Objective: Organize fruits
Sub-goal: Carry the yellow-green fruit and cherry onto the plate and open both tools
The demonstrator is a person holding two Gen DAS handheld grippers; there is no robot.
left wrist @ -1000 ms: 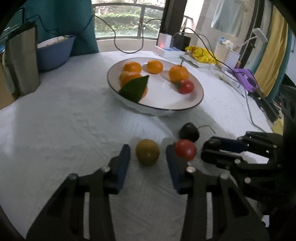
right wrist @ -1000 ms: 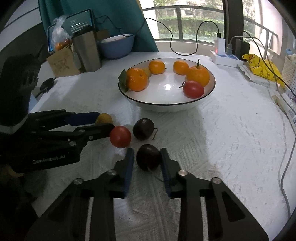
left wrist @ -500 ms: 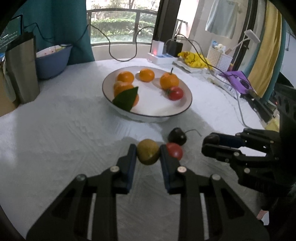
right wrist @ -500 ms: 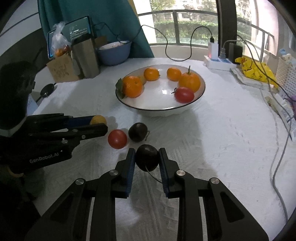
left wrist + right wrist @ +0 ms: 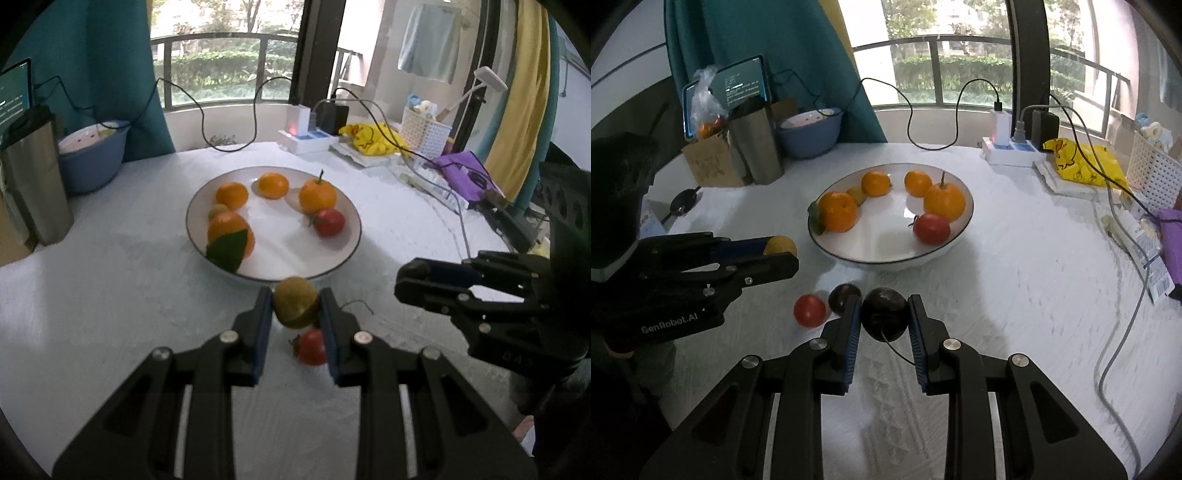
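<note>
My left gripper (image 5: 296, 306) is shut on a brownish-green round fruit (image 5: 295, 302), held above the white tablecloth just in front of the white bowl (image 5: 352, 245). My right gripper (image 5: 883, 317) is shut on a dark purple fruit (image 5: 884, 313) with a thin stem hanging down. On the cloth below lie a red tomato (image 5: 809, 310) and another dark purple fruit (image 5: 842, 296). The bowl (image 5: 956, 240) holds several oranges, a tomato (image 5: 931, 228) and a small greenish fruit. In the right wrist view the left gripper (image 5: 783, 254) shows at the left, the yellowish fruit in its tip.
A steel tumbler (image 5: 756, 144), a blue basin (image 5: 809, 133), a cardboard box and a tablet stand at the back left. A power strip (image 5: 1010, 153) with cables, a yellow bag (image 5: 1078, 162) and a white basket sit at the back right. A grey cable trails along the right side.
The left gripper closed on the brownish-green fruit and lifted it. The right gripper, holding the dark fruit throughout, rose as well. The tomato and the other dark fruit stayed on the cloth.
</note>
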